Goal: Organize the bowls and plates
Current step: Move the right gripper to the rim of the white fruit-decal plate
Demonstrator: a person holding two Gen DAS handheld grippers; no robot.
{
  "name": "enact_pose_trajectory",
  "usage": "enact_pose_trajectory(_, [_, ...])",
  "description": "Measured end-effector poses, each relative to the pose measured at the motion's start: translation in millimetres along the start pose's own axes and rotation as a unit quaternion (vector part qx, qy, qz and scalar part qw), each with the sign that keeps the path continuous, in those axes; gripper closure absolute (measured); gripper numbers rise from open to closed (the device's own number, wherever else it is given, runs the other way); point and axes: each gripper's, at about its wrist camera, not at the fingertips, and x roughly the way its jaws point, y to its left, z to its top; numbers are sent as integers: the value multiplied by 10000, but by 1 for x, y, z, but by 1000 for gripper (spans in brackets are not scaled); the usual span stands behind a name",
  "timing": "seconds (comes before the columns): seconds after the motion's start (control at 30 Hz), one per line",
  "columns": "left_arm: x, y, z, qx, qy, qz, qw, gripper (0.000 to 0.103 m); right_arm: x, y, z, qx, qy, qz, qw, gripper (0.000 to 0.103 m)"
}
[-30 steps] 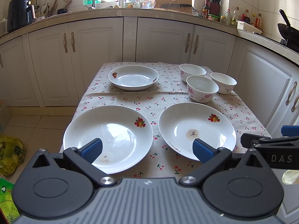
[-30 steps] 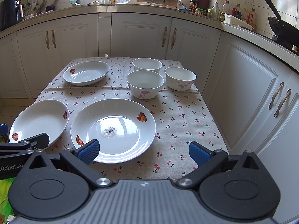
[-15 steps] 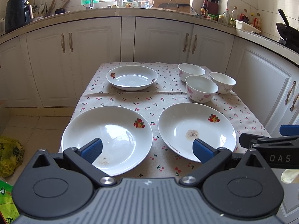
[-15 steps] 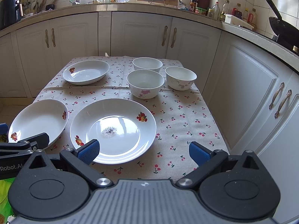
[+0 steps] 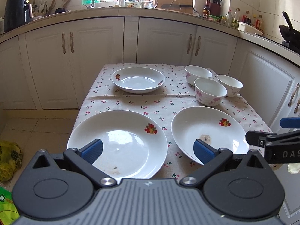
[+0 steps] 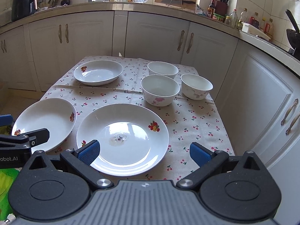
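Note:
On the cherry-print tablecloth [image 5: 150,103] lie two large white plates at the front: a left plate [image 5: 120,142] and a right plate [image 5: 208,131] with a crumb stain. A deeper plate [image 5: 137,79] sits at the back left. Three white bowls [image 5: 210,91] [image 5: 197,74] [image 5: 229,85] cluster at the back right. My left gripper [image 5: 148,150] hovers open over the front edge, straddling both front plates. My right gripper [image 6: 144,151] is open above the stained plate [image 6: 122,136], holding nothing. The bowls [image 6: 159,90] stand beyond it.
White kitchen cabinets [image 5: 93,56] wrap around the small table on the back and right. The countertop [image 5: 150,9] carries bottles, a knife block and a cutting board. A yellow-green bag [image 5: 9,157] lies on the floor at the left.
Both grippers have drifted slightly, the left view shifting a little; nothing on the table has moved and both stay open.

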Motion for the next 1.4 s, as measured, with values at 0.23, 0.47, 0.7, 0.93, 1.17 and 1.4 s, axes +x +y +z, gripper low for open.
enact_pose_trajectory(0.23, [4,21,-7,142,-78,-264,9995,1,19,-6,12,-40,81,367,9993,0])
enact_pose_trajectory(0.47, [7,43,-32,582,100,-481,9971,1,38,-10,25,134,83,1155,9932,0])
enact_pose_trajectory(0.7, [13,70,-54,660,400,-491,9958,1,52,1,35,97,26,1642,9864,0])
enact_pose_trajectory(0.93, [30,78,-58,688,401,-672,9946,1,63,11,44,29,130,1802,9835,0])
enact_pose_trajectory(1.17, [46,85,-59,676,446,-614,9948,1,67,26,49,-240,111,1867,9821,0])
enact_pose_trajectory(1.4, [54,83,-61,790,380,-602,9943,1,78,38,57,-289,216,2000,9791,0])
